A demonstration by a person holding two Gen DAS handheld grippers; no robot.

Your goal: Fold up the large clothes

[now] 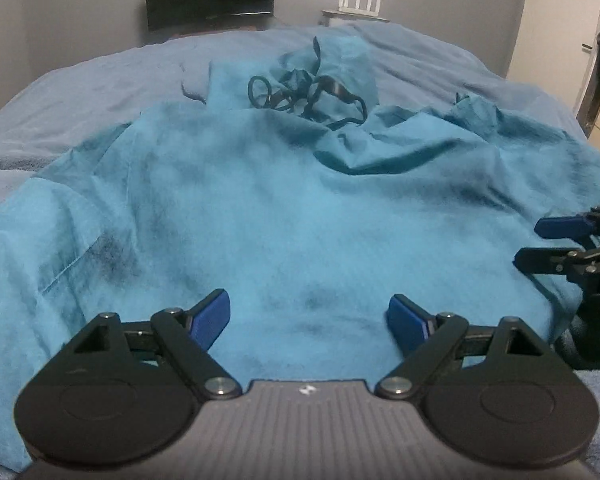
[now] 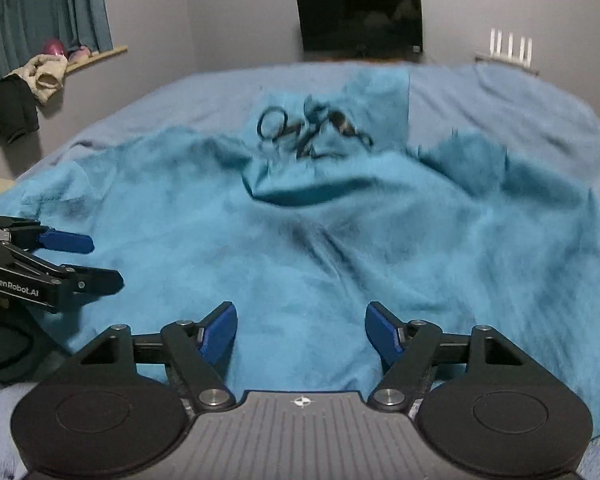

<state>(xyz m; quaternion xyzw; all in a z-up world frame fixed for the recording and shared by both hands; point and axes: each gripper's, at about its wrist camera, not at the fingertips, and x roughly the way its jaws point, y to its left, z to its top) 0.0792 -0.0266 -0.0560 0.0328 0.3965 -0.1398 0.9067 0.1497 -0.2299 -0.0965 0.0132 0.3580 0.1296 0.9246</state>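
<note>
Both tongs gaping, nothing gripped: left gripper point(image 1: 308, 322), right gripper point(image 2: 300, 330) over teal gown point(image 1: 284, 216). Risk: dark ties point(image 1: 308, 96), upper centre, snag mid-fold.

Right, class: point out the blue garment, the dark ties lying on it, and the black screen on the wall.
blue garment point(image 1: 284, 216), left wrist view, its broad middle panel.
dark ties point(image 1: 312, 96), left wrist view, centre of the tangle.
black screen point(image 2: 360, 20), right wrist view, middle of the glass.
</note>
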